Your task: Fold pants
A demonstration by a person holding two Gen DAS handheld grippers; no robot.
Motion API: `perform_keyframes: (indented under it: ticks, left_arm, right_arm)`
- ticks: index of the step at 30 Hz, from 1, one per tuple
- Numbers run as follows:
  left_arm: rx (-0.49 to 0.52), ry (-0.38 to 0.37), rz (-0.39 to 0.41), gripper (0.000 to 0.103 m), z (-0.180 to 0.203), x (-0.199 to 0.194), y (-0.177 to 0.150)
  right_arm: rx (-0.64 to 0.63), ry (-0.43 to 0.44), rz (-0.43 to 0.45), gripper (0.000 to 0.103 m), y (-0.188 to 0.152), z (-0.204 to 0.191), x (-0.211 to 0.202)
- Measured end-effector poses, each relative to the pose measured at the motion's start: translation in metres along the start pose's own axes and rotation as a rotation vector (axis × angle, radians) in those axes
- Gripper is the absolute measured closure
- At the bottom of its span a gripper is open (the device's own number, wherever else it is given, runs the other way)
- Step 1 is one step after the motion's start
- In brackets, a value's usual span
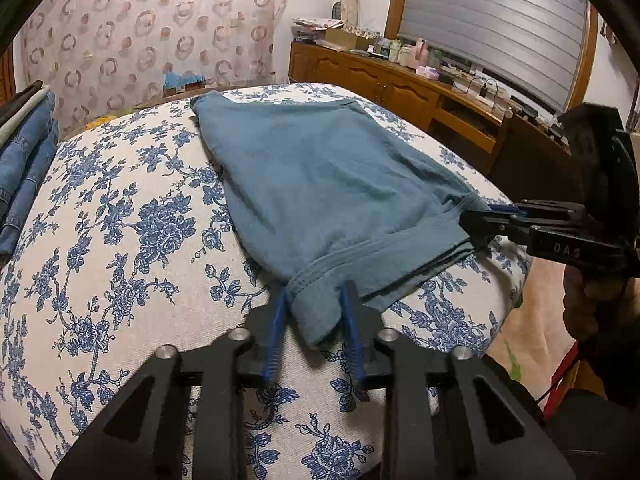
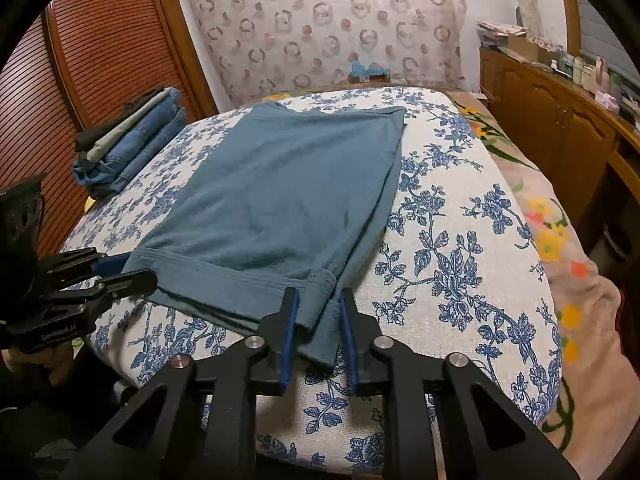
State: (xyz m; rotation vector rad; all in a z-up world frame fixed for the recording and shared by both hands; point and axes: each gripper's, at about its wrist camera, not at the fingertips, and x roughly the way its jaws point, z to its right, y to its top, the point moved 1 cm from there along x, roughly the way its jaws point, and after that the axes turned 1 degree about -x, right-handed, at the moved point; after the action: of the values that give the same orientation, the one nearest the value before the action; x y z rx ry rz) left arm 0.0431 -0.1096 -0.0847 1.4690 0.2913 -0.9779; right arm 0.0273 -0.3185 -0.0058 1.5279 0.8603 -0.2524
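Two claws [image 1: 314, 312] [image 2: 318, 316], one pants [image 1: 320, 184]

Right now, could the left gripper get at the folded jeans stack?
Probably not yet: the left gripper is clamped on the teal pants hem. The jeans stack lies apart at the far left edge, bare floral cover between.

Only one marking reads clearly: the raised letters "DAS" on the black body of the right gripper [image 1: 484, 222], seen from the left wrist camera. The left gripper [image 2: 136, 268], in the right wrist view, carries a line of small pale print along its black body (too small and blurred to make out).
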Motion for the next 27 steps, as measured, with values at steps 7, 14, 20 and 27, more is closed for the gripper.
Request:
perform_keyframes:
  ticks: [7, 14, 20, 27]
  left_arm:
    - [-0.002, -0.025, 0.085, 0.087, -0.003, -0.022, 0.012]
    - [0.015, -0.030, 0.188, 0.088, -0.006, -0.054, 0.044]
    - [0.043, -0.024, 0.280, 0.089, -0.007, -0.089, 0.073]
    - [0.073, 0.006, 0.367, 0.089, -0.008, -0.129, 0.092]
  right_arm:
    - [-0.013, 0.036, 0.051, 0.092, 0.009, -0.004, -0.011]
    - [-0.056, 0.060, 0.142, 0.093, 0.031, -0.012, -0.038]
    - [-0.090, 0.080, 0.221, 0.093, 0.052, -0.021, -0.064]
    - [-0.150, 0.100, 0.314, 0.093, 0.068, -0.039, -0.101]
